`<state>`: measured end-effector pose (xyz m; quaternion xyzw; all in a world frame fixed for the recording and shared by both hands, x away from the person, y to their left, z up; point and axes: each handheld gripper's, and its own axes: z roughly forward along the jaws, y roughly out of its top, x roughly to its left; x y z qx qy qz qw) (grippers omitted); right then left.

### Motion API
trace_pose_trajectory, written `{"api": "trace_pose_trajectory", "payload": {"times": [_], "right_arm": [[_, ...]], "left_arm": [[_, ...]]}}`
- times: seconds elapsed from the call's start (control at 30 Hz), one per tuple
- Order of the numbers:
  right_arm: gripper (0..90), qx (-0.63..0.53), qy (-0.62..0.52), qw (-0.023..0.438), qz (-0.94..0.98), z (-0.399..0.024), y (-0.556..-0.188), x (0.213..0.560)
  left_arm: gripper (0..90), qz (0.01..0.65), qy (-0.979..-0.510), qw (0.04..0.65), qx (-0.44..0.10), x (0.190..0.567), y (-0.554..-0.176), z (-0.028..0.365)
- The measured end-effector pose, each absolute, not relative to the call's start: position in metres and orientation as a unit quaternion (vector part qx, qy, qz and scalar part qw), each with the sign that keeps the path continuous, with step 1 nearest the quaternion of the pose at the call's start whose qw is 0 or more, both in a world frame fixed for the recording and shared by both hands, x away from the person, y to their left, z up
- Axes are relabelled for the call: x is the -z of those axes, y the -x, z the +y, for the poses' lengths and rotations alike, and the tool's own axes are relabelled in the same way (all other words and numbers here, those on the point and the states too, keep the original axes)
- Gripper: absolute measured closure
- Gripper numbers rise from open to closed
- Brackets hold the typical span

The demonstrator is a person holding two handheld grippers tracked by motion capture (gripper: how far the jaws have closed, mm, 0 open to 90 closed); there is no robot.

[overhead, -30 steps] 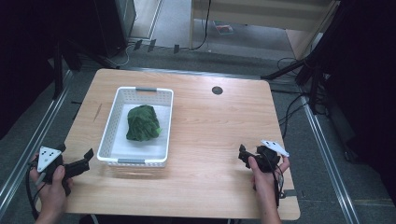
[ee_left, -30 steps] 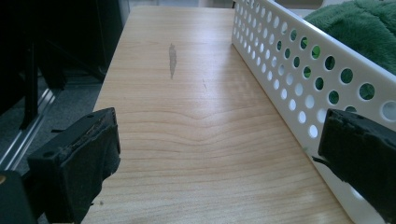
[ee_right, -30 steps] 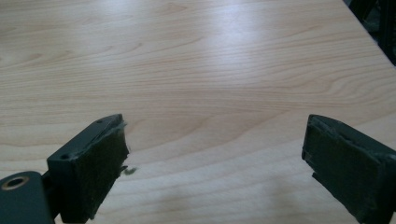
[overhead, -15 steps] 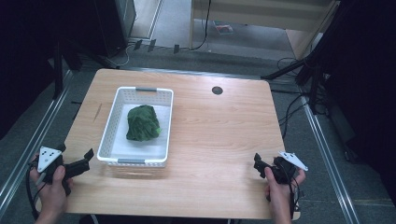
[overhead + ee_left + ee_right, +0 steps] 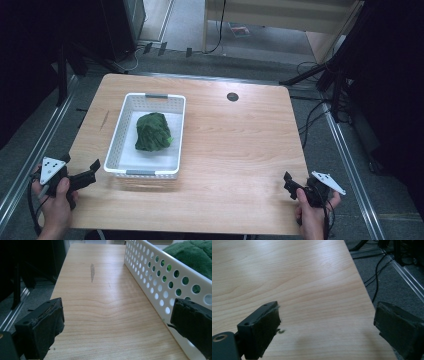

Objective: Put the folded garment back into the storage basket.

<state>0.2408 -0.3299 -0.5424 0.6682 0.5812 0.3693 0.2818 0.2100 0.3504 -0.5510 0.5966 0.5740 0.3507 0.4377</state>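
Observation:
A white perforated basket (image 5: 116, 140) stands on the left half of the wooden table (image 5: 240, 145), and a crumpled green cloth (image 5: 152, 131) lies inside it. My left gripper (image 5: 93, 171) hovers by the basket's near left corner, open, with nothing between its jaws. In the left gripper view the left gripper (image 5: 118, 315) looks along the basket's wall (image 5: 160, 277), and the green cloth (image 5: 192, 252) rises over the rim. My right gripper (image 5: 289, 183) sits at the table's near right corner, open and empty. In the right gripper view the right gripper (image 5: 328, 322) frames bare wood at the table's edge.
A round dark cable hole (image 5: 232, 96) sits near the table's far edge. A metal rail (image 5: 350, 165) and cables (image 5: 377, 272) run along the floor to the right of the table. A small green fluff bit (image 5: 281, 331) lies by the right gripper's left jaw.
The right hand has carried its open gripper outward and nearer the person, to the table's near right corner. The left gripper, basket and cloth have stayed put.

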Motion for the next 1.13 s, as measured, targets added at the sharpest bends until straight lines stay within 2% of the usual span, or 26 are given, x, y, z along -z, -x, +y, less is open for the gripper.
{"api": "trace_pose_trajectory", "payload": {"times": [0.43,0.53,0.67,1.13], "right_arm": [[5.8,-0.369,-0.652,0.297,0.592,-0.324,-0.239,0.546],[9.6,-0.365,-0.658,0.292,0.591,-0.325,-0.240,0.546],[10.2,-0.366,-0.658,0.284,0.594,-0.326,-0.241,0.547],[13.1,-0.353,-0.659,0.299,0.592,-0.322,-0.242,0.548]], "left_arm": [[0.0,0.574,-0.601,0.433,-0.349,0.551,-0.211,0.350],[0.0,0.576,-0.599,0.434,-0.348,0.551,-0.212,0.350],[0.0,0.576,-0.599,0.434,-0.348,0.551,-0.212,0.350],[0.0,0.576,-0.600,0.432,-0.349,0.551,-0.212,0.349]]}}
